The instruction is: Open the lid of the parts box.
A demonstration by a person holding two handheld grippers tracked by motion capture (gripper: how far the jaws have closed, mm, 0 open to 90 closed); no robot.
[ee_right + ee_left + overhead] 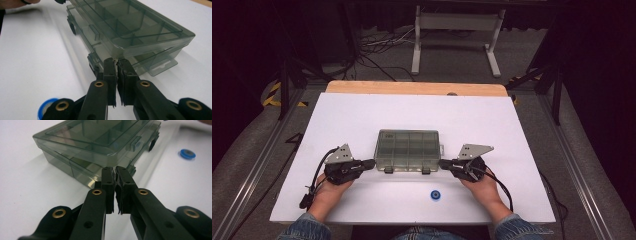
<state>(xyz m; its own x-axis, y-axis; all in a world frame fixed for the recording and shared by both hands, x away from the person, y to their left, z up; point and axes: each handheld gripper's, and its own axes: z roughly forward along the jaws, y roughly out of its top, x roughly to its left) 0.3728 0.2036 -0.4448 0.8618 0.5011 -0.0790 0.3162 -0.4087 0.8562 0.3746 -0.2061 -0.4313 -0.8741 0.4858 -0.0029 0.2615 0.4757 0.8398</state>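
Smoky clear compartment box [407, 150] sits lid-down mid-table [362, 107]. Left gripper [373, 163] at its near-left corner, right gripper [441, 163] at its near-right corner: both pinched together, gripping nothing. Blue roll [435, 195] lies just in front of the box.

I see a smoky translucent plastic compartment box [408, 150], glossy and smooth, on my matt white tabletop [362, 115] edged in bare wood. My black matt plastic jaws carry brass-looking rivets; the small blue ring [435, 195] looks shiny plastic.
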